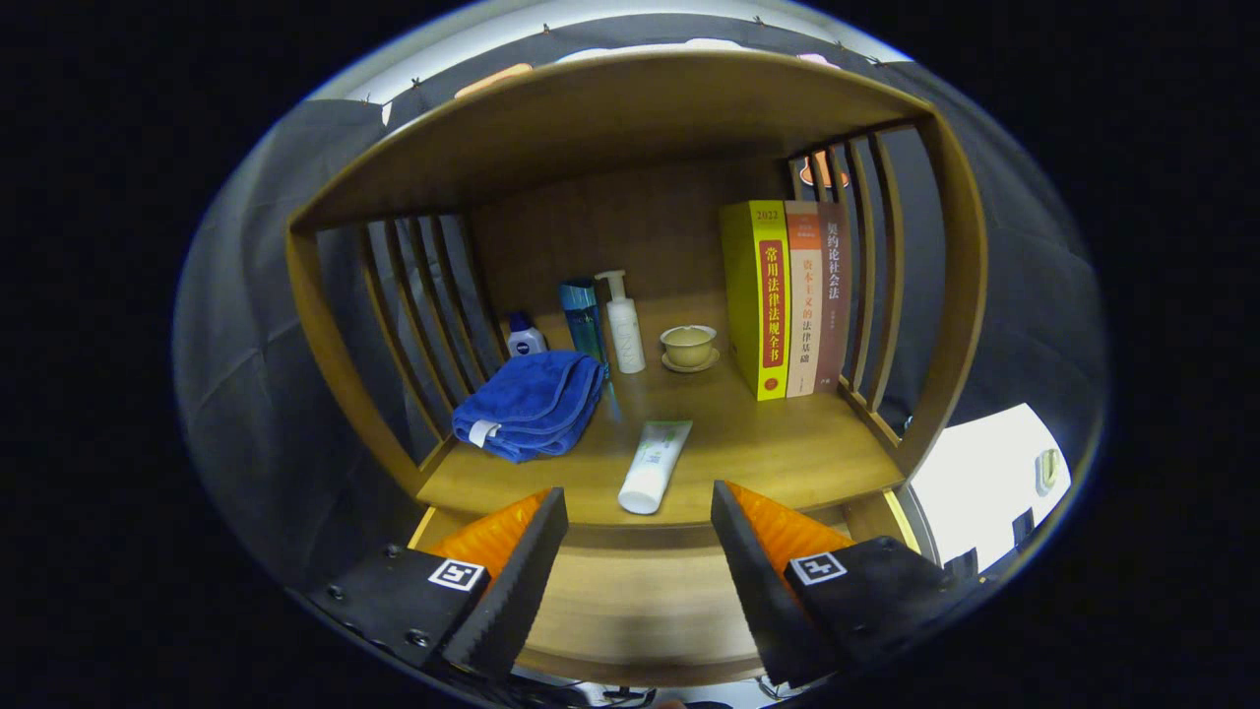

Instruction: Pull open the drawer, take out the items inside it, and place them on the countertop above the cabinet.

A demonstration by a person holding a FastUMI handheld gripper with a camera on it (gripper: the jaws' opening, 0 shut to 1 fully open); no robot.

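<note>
The gripper (640, 512) hangs with its fingers spread wide, nothing between them but air, their tips level with the front lip of the countertop (787, 443). Below and between the fingers sits the plain wooden drawer (640, 601) front; whether it is pulled out at all I cannot tell. Beyond the left finger a folded blue towel (530, 404) lies on the countertop, with a small white bottle (525, 337) behind it. Just ahead of the gap lies a white tube (655, 466), cap end toward the fingers. Farther back stand a teal bottle (583, 320) and a white pump bottle (624, 325), then a cup (688, 345) on a saucer. Beyond the right finger three books (792, 300) stand upright against the slatted side.
</note>
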